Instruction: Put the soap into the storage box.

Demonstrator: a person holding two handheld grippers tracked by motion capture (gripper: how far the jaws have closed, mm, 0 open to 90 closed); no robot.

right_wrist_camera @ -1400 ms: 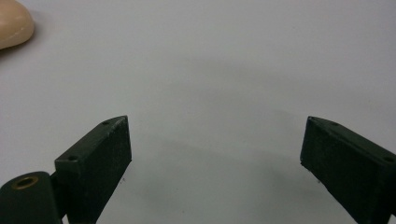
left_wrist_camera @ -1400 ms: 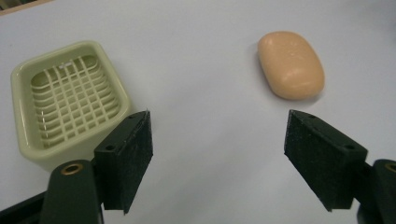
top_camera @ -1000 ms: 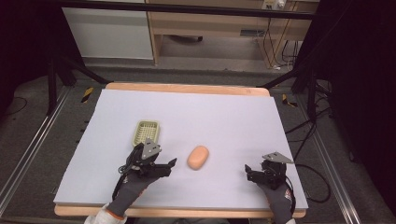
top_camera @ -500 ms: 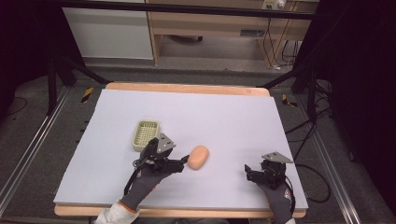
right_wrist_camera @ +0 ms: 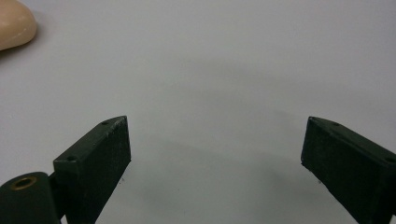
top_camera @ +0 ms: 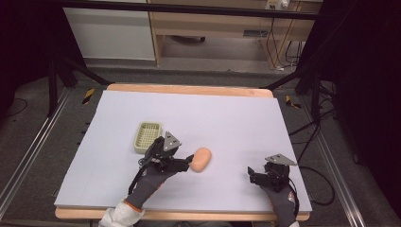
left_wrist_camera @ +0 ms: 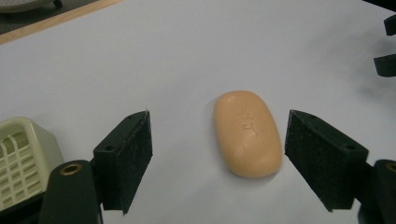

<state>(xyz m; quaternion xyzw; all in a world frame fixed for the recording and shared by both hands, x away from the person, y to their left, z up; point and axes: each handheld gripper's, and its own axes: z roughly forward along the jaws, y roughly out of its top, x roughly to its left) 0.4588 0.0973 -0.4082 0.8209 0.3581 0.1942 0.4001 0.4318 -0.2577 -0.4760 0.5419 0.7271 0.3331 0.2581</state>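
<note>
Cream-coloured plastic soap dish with a slotted grid sits at the left of our white table sheet, just behind our left gripper. Its jaws stand wide apart, flanking the peach oval bar of soap without touching it; the soap lies flat on the sheet between them. Half a second ago this gripper was a little short of the soap; it has since slid forward around it. Farther right, well apart, our right gripper rests low over bare sheet, jaws spread wide and holding nothing, unmoved.
</note>
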